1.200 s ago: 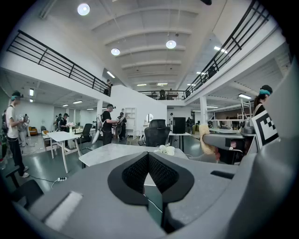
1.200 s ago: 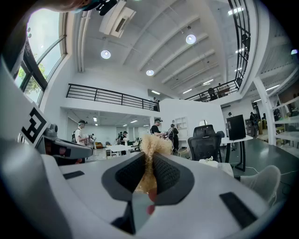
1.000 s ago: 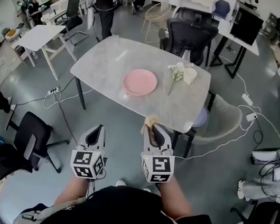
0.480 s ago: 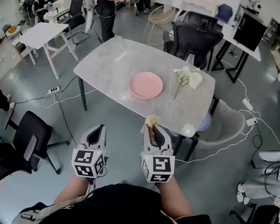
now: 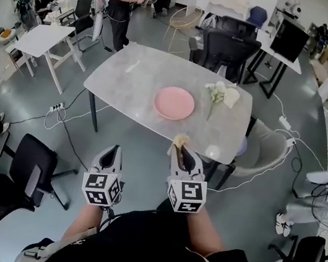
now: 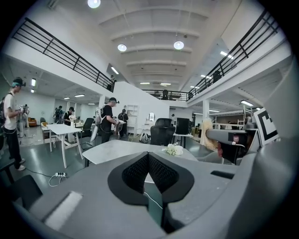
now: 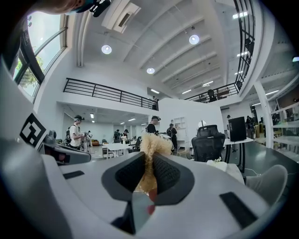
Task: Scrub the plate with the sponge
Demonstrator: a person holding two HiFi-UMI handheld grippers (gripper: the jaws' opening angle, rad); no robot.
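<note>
Plainly, the only print that can be made out is the black-and-white square marker pattern on the cube of each gripper, low in the head view; the left cube (image 5: 101,188) and the right cube (image 5: 186,195) show it on their top and side faces. Both bare forearms reach forward from a black top at the bottom centre of the frame, side by side. The grippers are held level over the grey floor and point up the frame toward the desk (image 5: 136,72). The left gripper (image 5: 113,149) sits short of the desk, its jaws pressed together with nothing between them. The right gripper (image 5: 180,150) sits a little farther up the frame, its tip near the desk's near edge, and its jaws are clamped on a tan, fibrous sponge (image 7: 152,144) that sticks out past the fingertips. The pink plate (image 5: 174,103) lies flat on the marbled desk at mid-frame, apart from the sponge. Just right of the plate lies a white and pale-green bundle (image 5: 222,94). A black office chair (image 5: 229,45) stands at the far side of the desk.
</note>
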